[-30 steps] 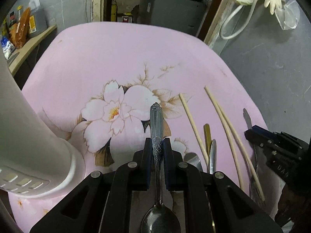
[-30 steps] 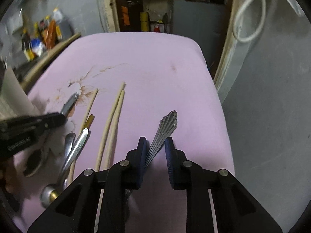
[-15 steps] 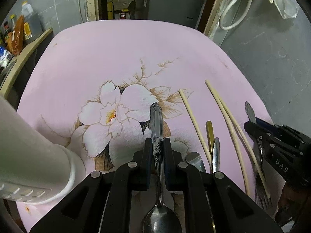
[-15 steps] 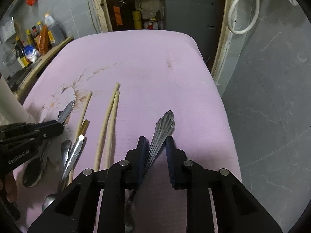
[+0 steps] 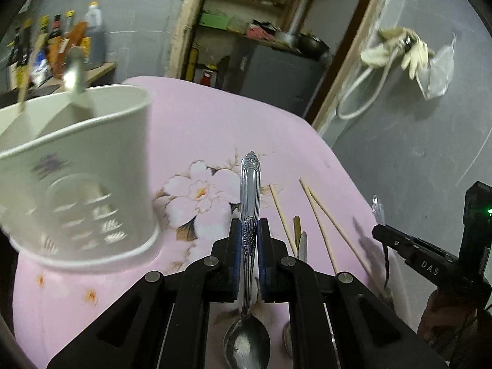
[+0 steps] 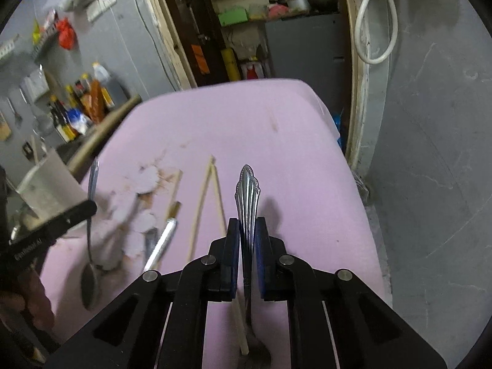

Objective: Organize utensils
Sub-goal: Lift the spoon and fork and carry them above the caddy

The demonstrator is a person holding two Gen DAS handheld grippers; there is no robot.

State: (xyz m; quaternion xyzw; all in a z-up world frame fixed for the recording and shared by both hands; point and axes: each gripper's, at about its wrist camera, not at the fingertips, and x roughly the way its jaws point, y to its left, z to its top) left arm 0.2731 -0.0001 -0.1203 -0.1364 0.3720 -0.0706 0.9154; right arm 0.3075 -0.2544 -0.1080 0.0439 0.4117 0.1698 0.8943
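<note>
My left gripper (image 5: 248, 224) is shut on an ornate steel spoon (image 5: 250, 184), handle forward and bowl hanging below, lifted off the pink flowered cloth (image 5: 200, 123). A white slotted utensil holder (image 5: 77, 166) stands just left of it, with utensils inside. My right gripper (image 6: 247, 224) has its jaws closing on a fork (image 6: 247, 190). The pads press its fluted handle, which stands straight between them above the cloth. The left gripper (image 6: 61, 218) and its spoon (image 6: 89, 276) also show in the right wrist view. The right gripper (image 5: 384, 233) shows at the left view's right edge.
Wooden chopsticks (image 6: 200, 212) and two loose utensil handles (image 6: 163, 240) lie on the cloth between the grippers. A shelf of bottles (image 6: 80, 107) sits beyond the table's left edge. A grey wall with a hose (image 6: 375, 30) runs along the right.
Both grippers have risen from the cloth. The left one moved toward the white holder, whose rim now shows. The right jaws closed in on the fork, which turned from slanted to straight.
</note>
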